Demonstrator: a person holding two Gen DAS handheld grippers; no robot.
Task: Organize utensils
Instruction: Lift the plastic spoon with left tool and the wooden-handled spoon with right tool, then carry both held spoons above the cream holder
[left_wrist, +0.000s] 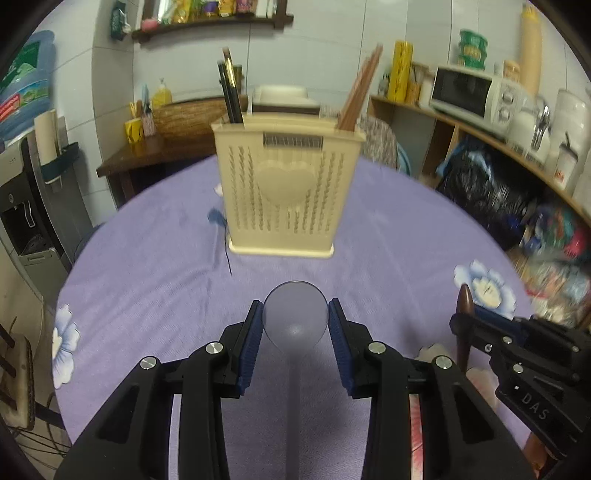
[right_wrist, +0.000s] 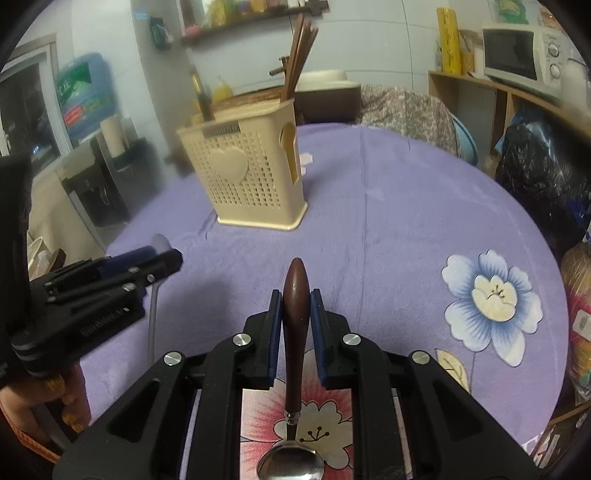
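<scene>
Nearest the lens: left tongs (left_wrist: 295, 314), clamped across the round end of a grey spoon (left_wrist: 295, 317), handle trailing back under the tool. Pads (left_wrist: 255, 332) pressed on both edges of that disc, so partly closed, gripping. Right tongs (right_wrist: 296, 314), nearly shut, pinched on the brown handle of a second spoon (right_wrist: 295, 314), tip pointed forward, steel bowl hung back beneath the tool. Both held clear above the lilac cloth of the desk (right_wrist: 388, 221).

Holder (left_wrist: 286, 184): cream, perforated, heart on its face, stood upright on the desk ahead of both tongs. Straight ahead of the left tongs; ahead and off to the left of the right tongs. Dark sticks (left_wrist: 231, 92) in its left compartment, brown chopsticks (left_wrist: 360, 88) in its right, both leaned outward. Middle of the top seemingly free, though not seen from above.

Long axis of each spoon roughly along its own tongs, aimed toward the holder and slightly down. Judged: left side better lined up and likely first to drop in; each spoon to be tipped upright over the holder before release.
</scene>
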